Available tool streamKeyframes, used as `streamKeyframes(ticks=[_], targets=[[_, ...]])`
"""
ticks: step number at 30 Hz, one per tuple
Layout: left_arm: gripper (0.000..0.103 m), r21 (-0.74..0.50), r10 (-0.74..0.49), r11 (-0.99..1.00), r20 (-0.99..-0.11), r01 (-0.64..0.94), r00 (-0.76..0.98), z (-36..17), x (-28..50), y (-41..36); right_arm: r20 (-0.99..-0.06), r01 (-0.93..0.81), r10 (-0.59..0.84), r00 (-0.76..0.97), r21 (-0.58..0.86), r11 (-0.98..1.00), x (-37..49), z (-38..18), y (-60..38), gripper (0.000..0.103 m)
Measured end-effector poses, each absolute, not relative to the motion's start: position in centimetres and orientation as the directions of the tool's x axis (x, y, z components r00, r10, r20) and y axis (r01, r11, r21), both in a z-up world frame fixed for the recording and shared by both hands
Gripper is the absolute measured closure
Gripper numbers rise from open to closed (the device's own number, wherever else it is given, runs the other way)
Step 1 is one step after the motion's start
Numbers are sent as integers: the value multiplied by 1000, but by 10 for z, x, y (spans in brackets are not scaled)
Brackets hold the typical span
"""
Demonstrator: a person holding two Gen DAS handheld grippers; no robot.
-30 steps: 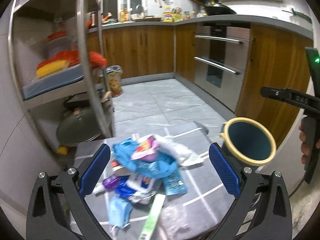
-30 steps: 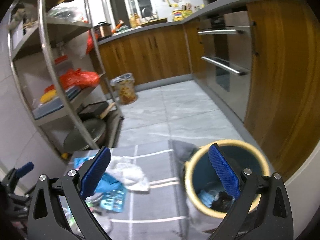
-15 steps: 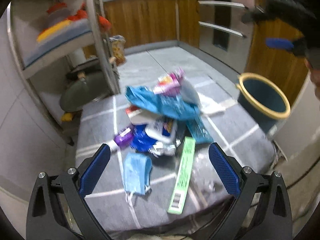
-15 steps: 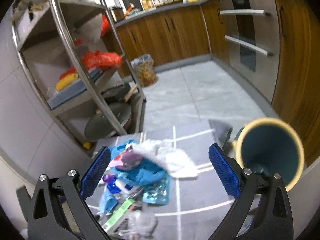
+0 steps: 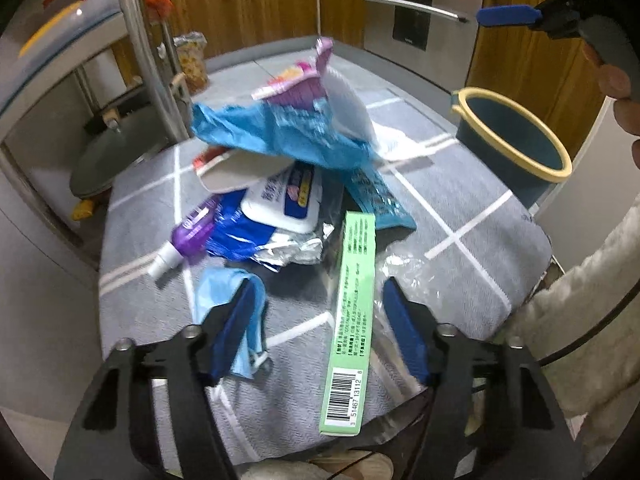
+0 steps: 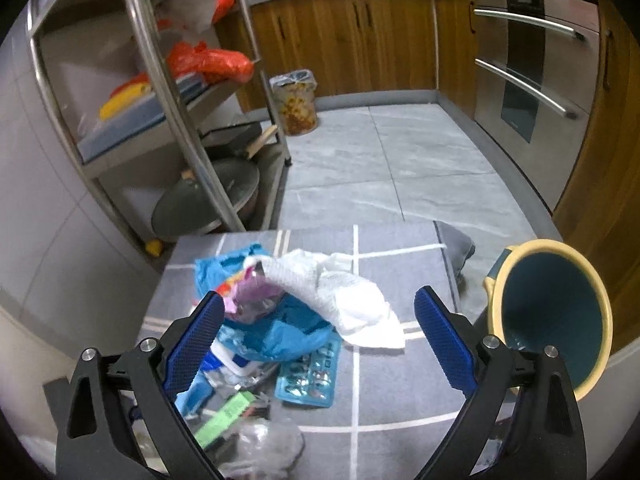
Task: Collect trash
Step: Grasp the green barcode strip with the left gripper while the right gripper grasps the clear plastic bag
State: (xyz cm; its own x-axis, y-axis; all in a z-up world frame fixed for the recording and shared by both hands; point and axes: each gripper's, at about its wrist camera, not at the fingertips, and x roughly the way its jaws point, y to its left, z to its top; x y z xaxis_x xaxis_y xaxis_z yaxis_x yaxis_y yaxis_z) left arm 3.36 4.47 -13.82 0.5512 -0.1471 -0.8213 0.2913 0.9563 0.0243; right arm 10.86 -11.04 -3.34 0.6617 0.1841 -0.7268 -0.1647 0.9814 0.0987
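Observation:
A pile of trash lies on the grey cloth-covered table [image 5: 472, 216]: a blue bag [image 5: 280, 132], a wipes pack [image 5: 284, 196], a purple bottle [image 5: 192, 232], a blue face mask [image 5: 216, 292] and a long green box [image 5: 354, 300]. My left gripper [image 5: 320, 332] is low over the near edge, jaws closing, with the green box's near half between them and the pads apart from it. My right gripper [image 6: 320, 340] hangs open above the blue bag [image 6: 280, 336] and white tissue [image 6: 352, 300]. The teal bin [image 6: 552, 320] with a yellow rim stands at the right.
A steel shelf rack [image 6: 168, 92] with a pan [image 6: 200, 208] stands left of the table. Wooden cabinets and an oven [image 6: 532, 80] line the far side and right. A small lined bin [image 6: 296, 100] sits on the floor. A person's pale sleeve [image 5: 580, 320] is at the right.
My left gripper has sunk toward the pile and its jaws have narrowed around the green box. My right gripper has swung left, from over the bin to over the trash.

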Motion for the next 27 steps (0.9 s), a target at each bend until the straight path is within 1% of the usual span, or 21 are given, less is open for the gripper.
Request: streamKeyframes(ticks=[1,3,4,5,8,11,17,24,27], targets=[[52,15,-158,953,-829,304,536,-142,34,43,-731,-174,186,656,94,980,106,-39,-111,11],[64,7,-168,947,-841,321,514,-147,35,41,-743,-192,192,642,86,978,101,-49,-111,21],[81,-9,-181,944,-849,330,497,-149,36,40,-747,-199,194,636,84,976,99,-53,-111,23],[84,-22,-189,943,-855,331,483,-150,38,39,-754,-210,197,627,80,974,95,-59,-112,25],[85,-44,-205,948,-842,315,499,-142,40,40,-762,-235,210,612,79,969,89,-66,-114,27],[85,-55,-213,953,-822,299,529,-130,39,43,-752,-248,230,618,92,964,82,-65,-119,28],[85,16,-164,958,-788,287,594,-100,28,40,-757,-220,256,602,151,964,68,-79,-126,28],[85,-17,-172,970,-749,241,640,-69,12,53,-778,-282,283,561,141,949,48,-98,-103,28],[85,15,-129,979,-730,204,671,-65,13,60,-791,-324,293,538,127,937,42,-109,-89,28]])
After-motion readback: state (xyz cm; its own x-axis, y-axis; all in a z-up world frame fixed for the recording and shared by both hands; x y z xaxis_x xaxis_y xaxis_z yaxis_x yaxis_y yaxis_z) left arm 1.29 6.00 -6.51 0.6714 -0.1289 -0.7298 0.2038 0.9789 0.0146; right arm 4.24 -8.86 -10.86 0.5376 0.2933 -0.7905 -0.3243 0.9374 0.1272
